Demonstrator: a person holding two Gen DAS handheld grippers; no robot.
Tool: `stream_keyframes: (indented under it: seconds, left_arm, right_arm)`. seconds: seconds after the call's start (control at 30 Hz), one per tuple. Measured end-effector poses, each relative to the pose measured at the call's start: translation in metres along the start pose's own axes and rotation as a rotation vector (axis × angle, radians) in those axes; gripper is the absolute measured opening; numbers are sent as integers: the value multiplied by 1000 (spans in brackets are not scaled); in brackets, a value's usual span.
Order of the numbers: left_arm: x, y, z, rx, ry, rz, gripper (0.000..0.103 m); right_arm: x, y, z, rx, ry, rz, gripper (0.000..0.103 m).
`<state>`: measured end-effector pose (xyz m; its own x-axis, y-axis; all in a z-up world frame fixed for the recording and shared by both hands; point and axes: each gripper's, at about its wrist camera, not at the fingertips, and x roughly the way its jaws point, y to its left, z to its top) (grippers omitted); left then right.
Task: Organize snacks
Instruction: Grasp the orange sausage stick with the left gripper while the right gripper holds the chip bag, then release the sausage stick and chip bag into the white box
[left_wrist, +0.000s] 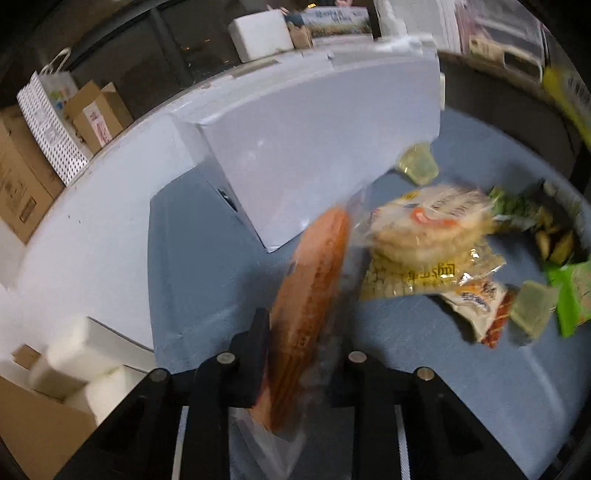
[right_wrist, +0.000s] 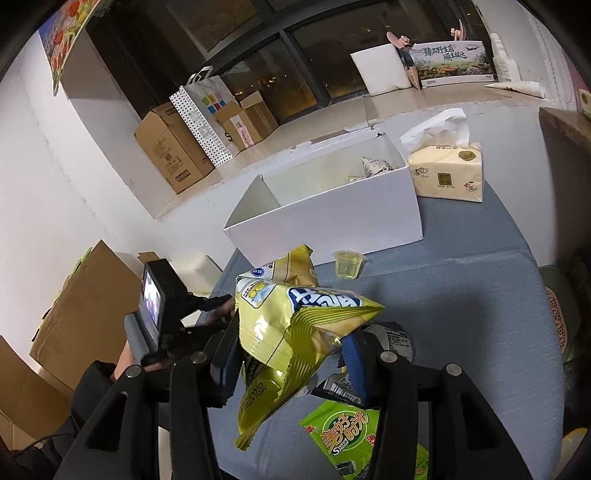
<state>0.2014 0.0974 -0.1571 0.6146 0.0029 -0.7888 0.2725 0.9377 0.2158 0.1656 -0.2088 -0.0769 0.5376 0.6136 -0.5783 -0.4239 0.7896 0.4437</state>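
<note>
In the left wrist view my left gripper (left_wrist: 299, 350) is shut on a long orange snack in a clear wrapper (left_wrist: 314, 291), standing on edge over the blue tablecloth (left_wrist: 207, 266). Beyond it is the white box (left_wrist: 314, 147). To the right lies a pile of snacks: a rice cracker pack (left_wrist: 424, 225), a yellow corn pack (left_wrist: 413, 280) and two jelly cups (left_wrist: 419, 168). In the right wrist view my right gripper (right_wrist: 291, 354) is shut on a crinkled yellow chip bag (right_wrist: 295, 325), held above the table. The open white box (right_wrist: 332, 210) holds a wrapped item at its far end.
A tissue pack (right_wrist: 447, 173) stands right of the box and a jelly cup (right_wrist: 347, 264) in front of it. A green packet (right_wrist: 340, 439) lies under my right gripper. Cardboard boxes (right_wrist: 170, 151) and a dotted paper bag (right_wrist: 207, 114) stand on the floor at the left.
</note>
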Motion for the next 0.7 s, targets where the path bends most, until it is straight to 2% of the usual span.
stream_keyframes:
  seconds: [0.07, 0.1, 0.2, 0.37, 0.57, 0.7]
  left_arm:
    - [-14, 9, -3, -70, -37, -57, 16]
    - [-20, 13, -4, -108, -48, -71, 15]
    - [-45, 26, -10, -223, -126, -162, 15]
    - [-90, 35, -11, -381, -289, -262, 15]
    - [-129, 37, 26, -459, -437, -282, 15]
    - [-130, 46, 69, -501, -471, -247, 15]
  right_arm:
    - [0, -1, -1, 0, 1, 3, 52]
    - [1, -1, -1, 2, 0, 2, 52]
    - [3, -2, -1, 2, 0, 3, 52]
    - [10, 2, 3, -12, 8, 11, 52]
    - [9, 7, 32, -72, -37, -2, 52]
    - [18, 4, 81, -90, -74, -33, 52]
